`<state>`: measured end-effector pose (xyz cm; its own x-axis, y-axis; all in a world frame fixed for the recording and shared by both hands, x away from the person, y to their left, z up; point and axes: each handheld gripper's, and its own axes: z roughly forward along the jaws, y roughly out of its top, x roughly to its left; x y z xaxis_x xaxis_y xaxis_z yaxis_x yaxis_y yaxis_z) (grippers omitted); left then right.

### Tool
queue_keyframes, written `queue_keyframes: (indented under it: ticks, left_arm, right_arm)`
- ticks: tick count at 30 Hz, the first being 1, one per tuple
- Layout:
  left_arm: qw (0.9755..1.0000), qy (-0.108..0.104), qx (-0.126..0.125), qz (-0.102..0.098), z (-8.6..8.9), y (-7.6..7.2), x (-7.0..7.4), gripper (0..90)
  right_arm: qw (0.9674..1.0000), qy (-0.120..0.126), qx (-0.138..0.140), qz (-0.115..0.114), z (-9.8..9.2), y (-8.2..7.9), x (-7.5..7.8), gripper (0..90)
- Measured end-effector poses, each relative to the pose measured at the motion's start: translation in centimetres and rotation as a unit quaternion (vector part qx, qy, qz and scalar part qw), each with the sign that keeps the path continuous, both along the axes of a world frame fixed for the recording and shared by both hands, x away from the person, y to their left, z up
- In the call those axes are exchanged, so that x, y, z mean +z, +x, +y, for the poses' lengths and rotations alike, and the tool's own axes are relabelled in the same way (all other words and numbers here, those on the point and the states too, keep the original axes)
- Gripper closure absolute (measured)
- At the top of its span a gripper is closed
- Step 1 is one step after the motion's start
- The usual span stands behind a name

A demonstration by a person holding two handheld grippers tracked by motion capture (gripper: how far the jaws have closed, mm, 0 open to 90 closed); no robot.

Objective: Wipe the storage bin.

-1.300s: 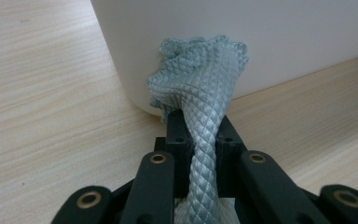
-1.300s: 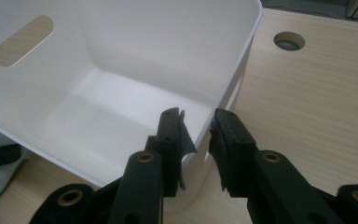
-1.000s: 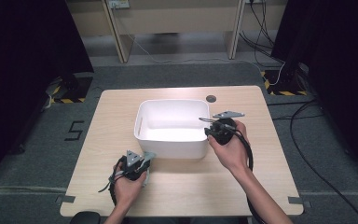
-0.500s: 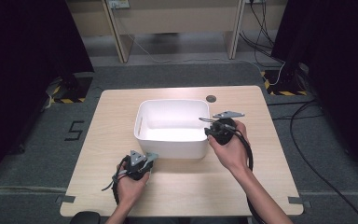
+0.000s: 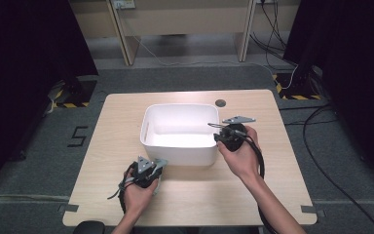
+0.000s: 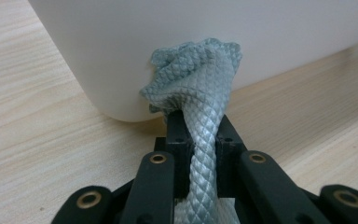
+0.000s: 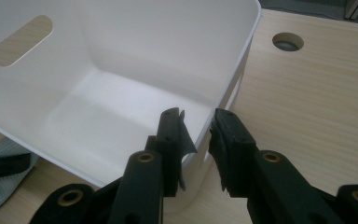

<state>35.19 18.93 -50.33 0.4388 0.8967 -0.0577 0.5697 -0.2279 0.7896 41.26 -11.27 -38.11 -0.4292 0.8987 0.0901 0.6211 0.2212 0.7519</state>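
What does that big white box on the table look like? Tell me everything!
The white rectangular plastic box has rounded corners, smooth walls and an oval handle hole in one end wall. It sits open-topped and upright on the light wooden table, with nothing inside. The right tongs straddle its rim, one jaw inside, one outside. The left tongs, pinching a grey-green quilted cloth, point at its outer wall.

- Table [image 5: 190, 204]: light wood-grain top, rectangular, standing on grey carpet floor [image 5: 39, 161].
- Round cable hole [image 5: 220, 103] near the table's far edge, right of centre.
- White tub [image 5: 180, 151] sits on the top about mid-table, slightly toward the far side; rounded corners, a slot handle in its left wall.
- Small metal brackets [image 5: 68, 208] at the two near corners.
- Number 5 [image 5: 78, 136] marked on the floor left of the table.
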Motion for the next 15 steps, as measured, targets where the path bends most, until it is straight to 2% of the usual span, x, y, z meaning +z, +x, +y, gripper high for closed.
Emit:
queue_keyframes:
  ticks: [7,15]
  left_arm:
    - [0.9999,-0.009,0.002,-0.004,0.1,-0.1,0.2,80.1]
    - [0.9997,-0.017,0.002,-0.017,-0.1,-0.3,1.5,80.1]
  right_arm:
    - [1.0000,0.000,0.000,0.000,0.0,0.0,0.0,73.0]
    - [1.0000,0.000,0.000,-0.001,0.0,0.0,0.0,73.0]
